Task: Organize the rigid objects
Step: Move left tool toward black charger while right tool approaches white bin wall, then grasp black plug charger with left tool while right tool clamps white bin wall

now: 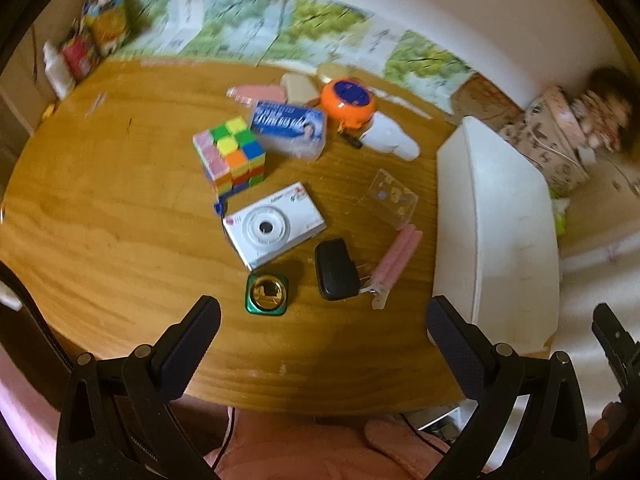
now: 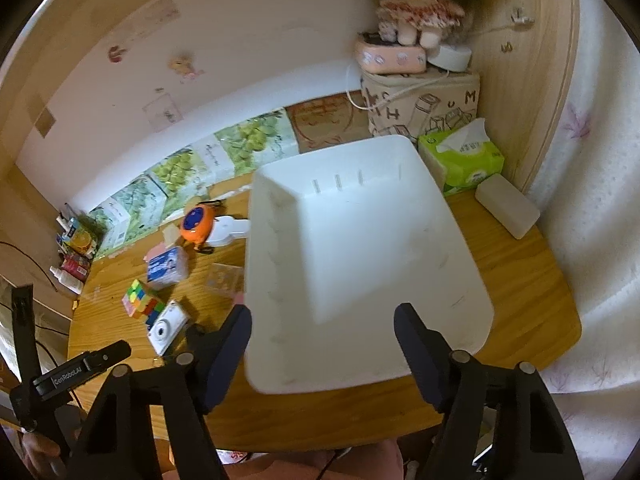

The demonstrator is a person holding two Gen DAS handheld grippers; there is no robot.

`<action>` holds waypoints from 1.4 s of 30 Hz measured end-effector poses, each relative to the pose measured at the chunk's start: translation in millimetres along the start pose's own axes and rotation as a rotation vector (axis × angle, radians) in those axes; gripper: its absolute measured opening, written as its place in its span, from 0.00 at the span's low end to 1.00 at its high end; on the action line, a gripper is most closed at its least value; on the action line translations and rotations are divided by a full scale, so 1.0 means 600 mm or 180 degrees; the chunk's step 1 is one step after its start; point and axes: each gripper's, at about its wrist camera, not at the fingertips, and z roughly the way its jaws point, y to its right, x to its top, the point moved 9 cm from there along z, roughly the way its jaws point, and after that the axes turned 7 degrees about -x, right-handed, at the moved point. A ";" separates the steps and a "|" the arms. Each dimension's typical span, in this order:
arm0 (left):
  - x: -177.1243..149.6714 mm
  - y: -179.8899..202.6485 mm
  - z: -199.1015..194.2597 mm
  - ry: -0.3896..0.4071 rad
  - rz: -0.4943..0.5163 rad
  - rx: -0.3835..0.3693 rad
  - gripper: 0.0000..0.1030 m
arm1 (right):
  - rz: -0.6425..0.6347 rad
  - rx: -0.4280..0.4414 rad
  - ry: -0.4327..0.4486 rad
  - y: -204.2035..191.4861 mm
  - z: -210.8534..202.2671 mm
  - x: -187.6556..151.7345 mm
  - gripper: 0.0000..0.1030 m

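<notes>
Loose objects lie on the wooden table (image 1: 100, 208): a Rubik's cube (image 1: 230, 156), a white toy camera (image 1: 274, 224), a blue box (image 1: 290, 128), an orange round toy (image 1: 348, 102), a black car key (image 1: 334, 268), a green-gold square item (image 1: 267, 294), pink clips (image 1: 398, 258) and a clear case (image 1: 392, 196). My left gripper (image 1: 320, 334) is open and empty above the near table edge. An empty white bin (image 2: 360, 264) stands to the right. My right gripper (image 2: 322, 344) is open above its near rim. The cube (image 2: 140, 300) and camera (image 2: 166, 328) also show in the right wrist view.
A green tissue box (image 2: 460, 156), a white block (image 2: 506, 204) and a patterned bag with a doll (image 2: 420, 12) stand behind the bin. Bottles and cartons (image 1: 84, 48) crowd the far left corner. A white flat object (image 1: 390, 136) lies by the orange toy.
</notes>
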 end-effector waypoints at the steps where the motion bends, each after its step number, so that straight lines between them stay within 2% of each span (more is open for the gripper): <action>1: -0.001 -0.001 0.006 -0.0019 -0.0053 0.0004 0.99 | 0.0002 0.0009 -0.0028 0.009 0.006 0.006 0.68; 11: -0.009 -0.020 0.070 -0.0169 -0.0592 0.0134 0.99 | 0.0049 -0.0050 -0.0366 0.117 0.094 0.058 0.63; 21: -0.011 -0.038 0.112 -0.0215 -0.1042 0.0212 0.99 | 0.0007 -0.0048 -0.0712 0.188 0.177 0.079 0.50; 26: -0.011 -0.042 0.128 -0.0239 -0.1200 0.0255 0.99 | -0.0008 0.0019 -0.0910 0.206 0.213 0.076 0.39; 33: -0.009 -0.049 0.144 -0.0277 -0.1321 0.0459 0.96 | -0.0042 0.0121 -0.1170 0.219 0.255 0.068 0.28; 42: -0.020 -0.044 0.170 -0.0430 -0.1475 0.0465 0.90 | -0.0146 0.0289 -0.1359 0.215 0.283 0.064 0.13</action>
